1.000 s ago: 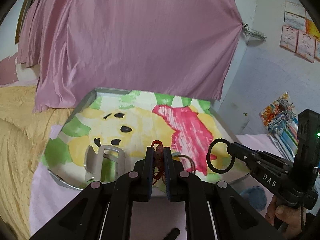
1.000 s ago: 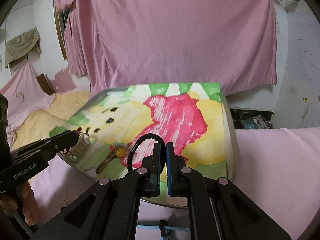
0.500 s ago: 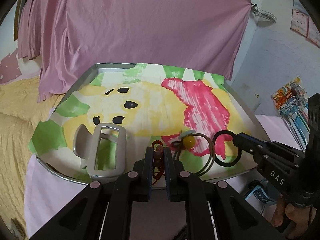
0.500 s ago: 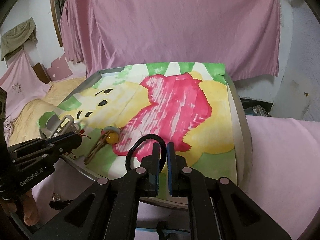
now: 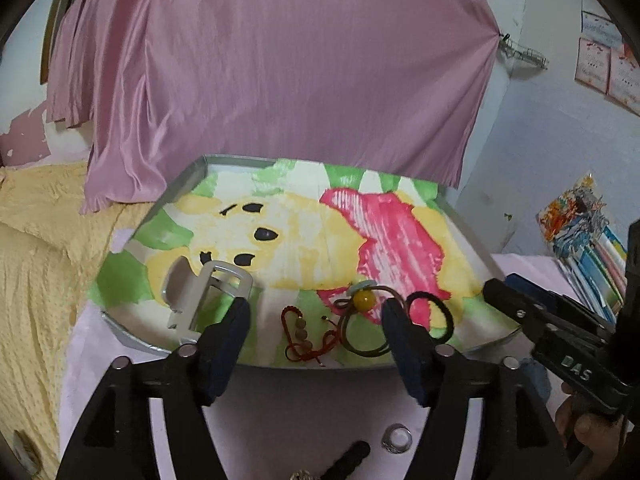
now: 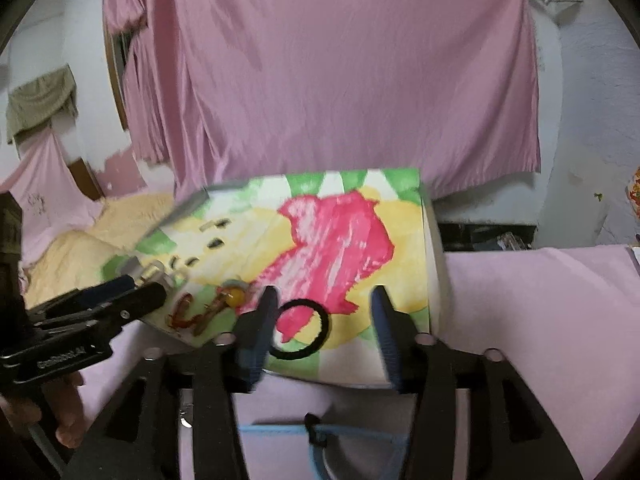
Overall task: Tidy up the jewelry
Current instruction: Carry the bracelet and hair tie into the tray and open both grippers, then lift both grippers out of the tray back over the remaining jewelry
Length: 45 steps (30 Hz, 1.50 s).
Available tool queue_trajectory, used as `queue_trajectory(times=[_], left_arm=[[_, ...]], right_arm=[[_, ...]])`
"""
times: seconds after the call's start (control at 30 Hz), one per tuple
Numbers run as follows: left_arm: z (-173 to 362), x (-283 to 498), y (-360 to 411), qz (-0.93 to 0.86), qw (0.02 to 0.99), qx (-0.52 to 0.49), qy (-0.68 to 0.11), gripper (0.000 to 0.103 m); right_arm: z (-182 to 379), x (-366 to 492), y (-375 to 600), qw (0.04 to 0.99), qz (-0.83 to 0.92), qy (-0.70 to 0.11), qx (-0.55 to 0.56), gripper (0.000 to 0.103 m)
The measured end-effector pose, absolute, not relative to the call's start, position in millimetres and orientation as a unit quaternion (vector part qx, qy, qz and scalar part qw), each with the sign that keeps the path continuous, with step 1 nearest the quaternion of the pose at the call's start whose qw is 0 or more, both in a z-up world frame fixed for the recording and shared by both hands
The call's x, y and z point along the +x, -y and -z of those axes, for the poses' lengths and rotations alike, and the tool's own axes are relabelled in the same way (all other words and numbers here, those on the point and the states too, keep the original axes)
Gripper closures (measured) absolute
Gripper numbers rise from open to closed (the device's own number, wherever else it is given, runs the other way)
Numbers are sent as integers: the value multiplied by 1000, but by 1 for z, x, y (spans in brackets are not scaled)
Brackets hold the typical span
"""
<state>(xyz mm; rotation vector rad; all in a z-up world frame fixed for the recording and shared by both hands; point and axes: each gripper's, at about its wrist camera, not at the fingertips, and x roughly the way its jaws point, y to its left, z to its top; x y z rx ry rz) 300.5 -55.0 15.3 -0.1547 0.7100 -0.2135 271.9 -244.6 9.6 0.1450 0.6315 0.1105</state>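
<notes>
A metal tray [image 5: 136, 344] lined with a painted bear picture holds the jewelry. On its near edge lie a red beaded cord bracelet [image 5: 304, 334], a brown hair tie with a yellow bead [image 5: 364, 300], a black hair tie [image 5: 434, 316] and a grey claw clip [image 5: 200, 292]. My left gripper [image 5: 316, 320] is open and empty just in front of the red bracelet. My right gripper [image 6: 324, 320] is open, with the black hair tie [image 6: 302, 330] lying on the tray [image 6: 434, 272] between its fingers. The red bracelet [image 6: 186, 314] also shows in the right wrist view.
A silver ring [image 5: 396, 438] and a dark item [image 5: 348, 454] lie on the pink cloth in front of the tray. A blue cord [image 6: 320, 432] lies below my right gripper. A yellow blanket [image 5: 36, 264] is at left, books [image 5: 588, 256] at right, a pink curtain behind.
Both grippers have opened. The red bracelet left my left gripper and the black hair tie left my right gripper; both now lie on the tray's near edge.
</notes>
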Motion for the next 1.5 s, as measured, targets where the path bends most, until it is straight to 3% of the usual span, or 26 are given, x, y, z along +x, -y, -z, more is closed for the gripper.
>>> queue_trajectory(times=[0.07,0.17,0.27,0.6,1.07,1.5], left_arm=[[-20,291,54,102,935,-77,-331,21],[-30,274,51,102,946,-82,-295,11],[-40,255,47,95,958,-87,-257,4],[-54,194,38,84,977,-79,-177,1],[-45,129,32,64,988,-48,-136,1],[-28,118,33,69,984,-20,-161,1]], right_arm=[[-18,259,247,954,-46,-288,70,28],[-30,241,251,963,-36,-258,69,22],[-41,219,253,972,-31,-222,72,8],[-47,158,248,986,-40,-154,54,3],[-35,95,246,991,-17,-123,55,3],[-9,90,247,983,-30,-173,59,3]])
